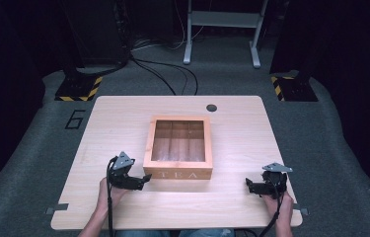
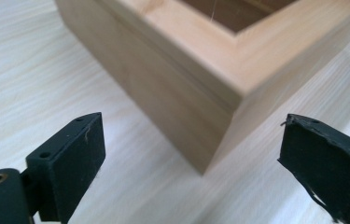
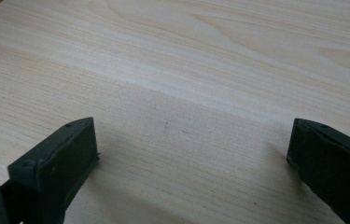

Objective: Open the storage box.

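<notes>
Tea box (image 1: 178, 147), pale wood with a windowed lid and "TEA" lettered on its front, sits near the middle of the light wooden table (image 1: 232, 207), which stands on grey carpet with black cables trailing back toward a white metal frame (image 1: 222, 22) and yellow-and-black striped feet at either side. Left gripper (image 1: 145, 178) rests just beside the box's near left corner, jaws spread wide and clasping nothing, while the right gripper (image 1: 247, 183) lies well apart toward the table's near right, its jaws likewise released over bare wood. From above the whole lid and its dividers show, whereas the left gripper view brings the box's corner (image 2: 219, 100) close between the two black pads (image 2: 77, 149).
</notes>
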